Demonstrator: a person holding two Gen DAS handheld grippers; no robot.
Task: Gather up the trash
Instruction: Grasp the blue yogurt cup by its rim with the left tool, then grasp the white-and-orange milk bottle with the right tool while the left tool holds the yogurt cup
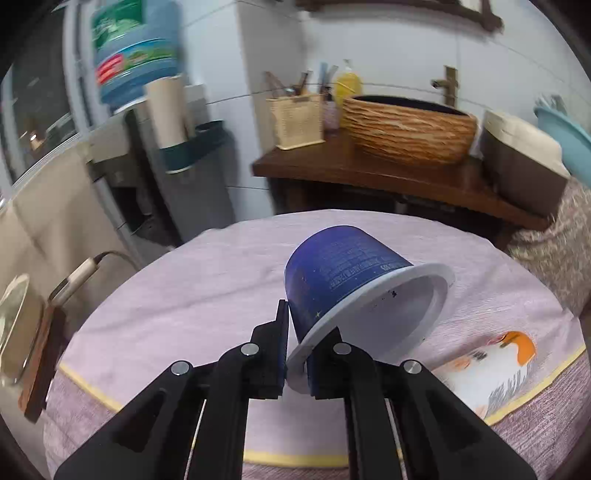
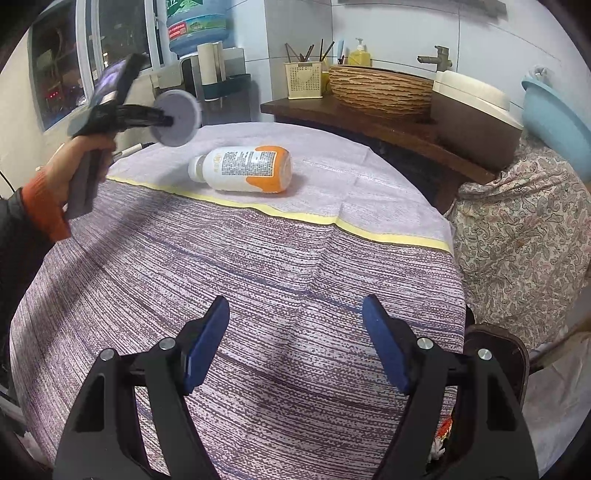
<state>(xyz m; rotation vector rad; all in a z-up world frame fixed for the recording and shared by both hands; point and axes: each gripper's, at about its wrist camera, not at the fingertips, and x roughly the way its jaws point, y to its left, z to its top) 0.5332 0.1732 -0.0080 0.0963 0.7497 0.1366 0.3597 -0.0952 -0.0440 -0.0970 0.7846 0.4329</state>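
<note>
My left gripper [image 1: 306,325] is shut on the rim of a blue plastic cup [image 1: 343,273] with a white inside, which hangs tilted above the lilac tablecloth [image 1: 192,295]. In the right wrist view a hand holds that left gripper [image 2: 168,120] at the far left, the cup [image 2: 177,118] showing its round base. A white and orange bottle [image 2: 243,168] lies on its side on the table past the yellow stripe; it shows blurred as the bottle [image 1: 491,365] in the left wrist view. My right gripper [image 2: 295,317] stands open over the striped cloth, nothing between its fingers.
A dark-rimmed bin [image 2: 495,354] sits low beside the table's right edge. Behind the table stand a wooden counter [image 2: 369,114] with a wicker basin [image 2: 380,88], a utensil holder [image 2: 304,79] and a water dispenser [image 2: 195,26]. A paisley-covered seat [image 2: 524,229] is on the right.
</note>
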